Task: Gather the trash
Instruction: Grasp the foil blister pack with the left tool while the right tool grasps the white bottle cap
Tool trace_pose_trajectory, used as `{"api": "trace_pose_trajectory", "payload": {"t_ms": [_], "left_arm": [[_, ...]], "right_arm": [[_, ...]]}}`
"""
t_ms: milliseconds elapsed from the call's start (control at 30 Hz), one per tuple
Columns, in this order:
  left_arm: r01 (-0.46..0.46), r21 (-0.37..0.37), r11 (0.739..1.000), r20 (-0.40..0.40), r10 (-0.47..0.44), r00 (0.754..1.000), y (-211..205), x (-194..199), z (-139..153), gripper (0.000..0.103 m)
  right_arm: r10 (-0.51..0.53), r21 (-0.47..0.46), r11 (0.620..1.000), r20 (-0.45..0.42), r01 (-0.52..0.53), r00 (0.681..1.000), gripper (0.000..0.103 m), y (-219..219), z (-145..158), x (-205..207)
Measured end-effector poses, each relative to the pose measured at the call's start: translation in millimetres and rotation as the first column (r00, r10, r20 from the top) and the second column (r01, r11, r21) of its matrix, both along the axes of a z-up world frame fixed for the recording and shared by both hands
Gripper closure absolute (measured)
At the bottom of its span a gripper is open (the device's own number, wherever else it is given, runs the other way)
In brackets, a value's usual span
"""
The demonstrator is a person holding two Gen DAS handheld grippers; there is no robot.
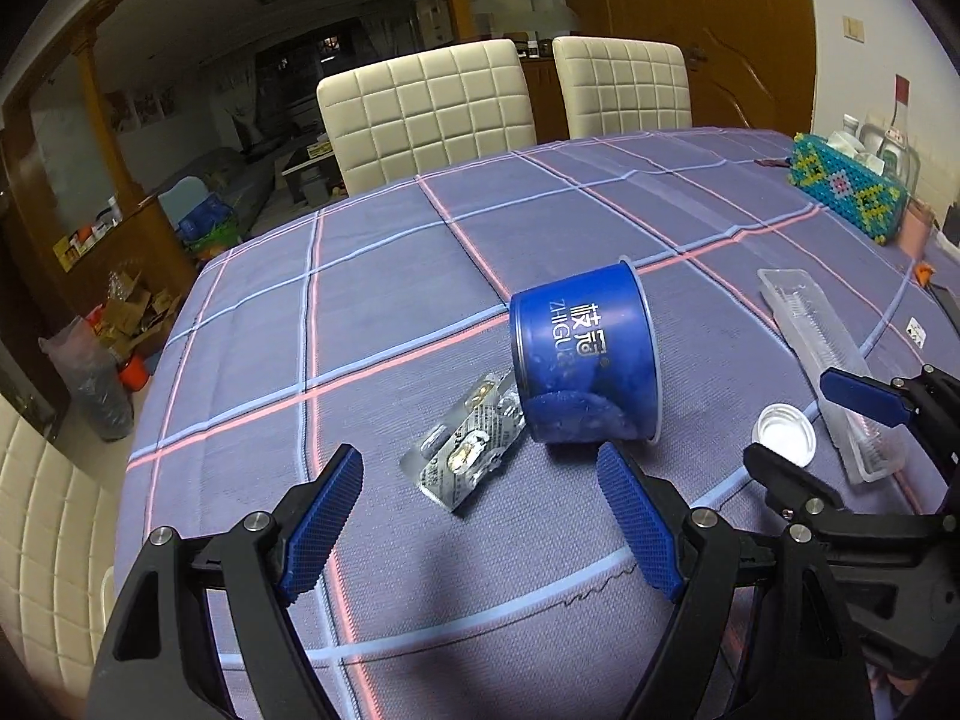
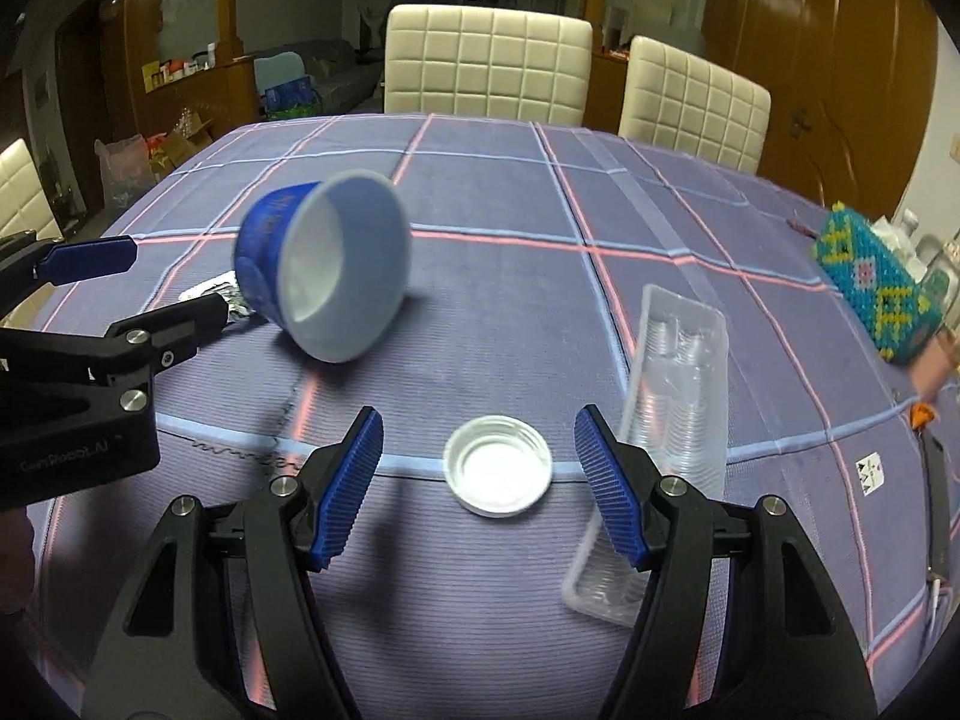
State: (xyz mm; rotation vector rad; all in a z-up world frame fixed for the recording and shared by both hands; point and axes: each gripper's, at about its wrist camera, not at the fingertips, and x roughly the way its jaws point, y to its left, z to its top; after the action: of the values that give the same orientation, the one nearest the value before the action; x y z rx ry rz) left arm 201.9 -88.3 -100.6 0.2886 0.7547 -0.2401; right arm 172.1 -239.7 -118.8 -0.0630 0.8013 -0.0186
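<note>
A blue paper cup (image 1: 585, 354) lies on its side on the checked tablecloth; it also shows in the right wrist view (image 2: 327, 267), mouth toward me. A foil pill blister (image 1: 465, 450) lies against its left side. My left gripper (image 1: 480, 516) is open just short of the blister, touching nothing. A white bottle cap (image 2: 498, 465) lies between the fingers of my open right gripper (image 2: 480, 480). A clear plastic tray (image 2: 672, 396) lies to the cap's right, partly under the right finger. In the left wrist view the cap (image 1: 786, 435) and tray (image 1: 831, 360) sit at the right.
A beaded teal tissue box (image 2: 873, 282) with bottles behind it stands at the table's right edge. Two cream padded chairs (image 2: 486, 66) stand at the far side. A small orange object (image 2: 921, 414) lies near the right edge. Bags and cardboard (image 1: 114, 324) sit on the floor left.
</note>
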Motion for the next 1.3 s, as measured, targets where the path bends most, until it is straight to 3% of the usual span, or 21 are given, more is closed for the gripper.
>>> {"api": "trace_pose_trajectory", "payload": {"t_ms": [300,467,600,700,767,933,1300], "left_arm": [[-0.04,-0.003,0.999,-0.058,0.039,0.998,17.6,26.6,-17.7,0.024],[-0.039,0.039,0.998,-0.096,0.043,0.994,14.0,44.6,-34.8,0.024],[-0.029,0.035,0.999,-0.087,0.032,0.996,11.8,42.8,-37.3,0.026],[0.002,0.003,1.0,-0.101,-0.002,0.995,9.7,39.1,-36.8,0.048],[0.026,-0.01,1.0,-0.115,-0.027,0.993,6.6,35.6,-35.7,0.075],[0.07,0.029,0.997,-0.098,-0.066,0.993,-0.2,22.1,-35.7,0.078],[0.068,0.015,0.998,-0.05,-0.068,0.996,19.5,-2.8,-15.2,0.078]], "right_arm": [[0.003,0.038,0.999,-0.038,-0.001,0.999,0.036,-10.0,-8.1,8.3],[-0.005,0.035,0.999,-0.078,0.008,0.997,0.037,-9.8,-13.5,14.1],[0.004,0.059,0.998,-0.105,0.002,0.995,0.047,-9.0,-17.0,17.3],[0.006,0.071,0.997,-0.104,0.002,0.995,0.056,-7.5,-16.5,16.9],[0.012,0.07,0.998,-0.1,-0.005,0.995,0.061,-4.4,-16.3,15.2],[0.012,0.068,0.998,-0.1,-0.005,0.995,0.062,-2.3,-15.9,13.8],[0.058,0.063,0.997,-0.086,-0.052,0.995,0.062,13.7,-6.6,5.8]]}}
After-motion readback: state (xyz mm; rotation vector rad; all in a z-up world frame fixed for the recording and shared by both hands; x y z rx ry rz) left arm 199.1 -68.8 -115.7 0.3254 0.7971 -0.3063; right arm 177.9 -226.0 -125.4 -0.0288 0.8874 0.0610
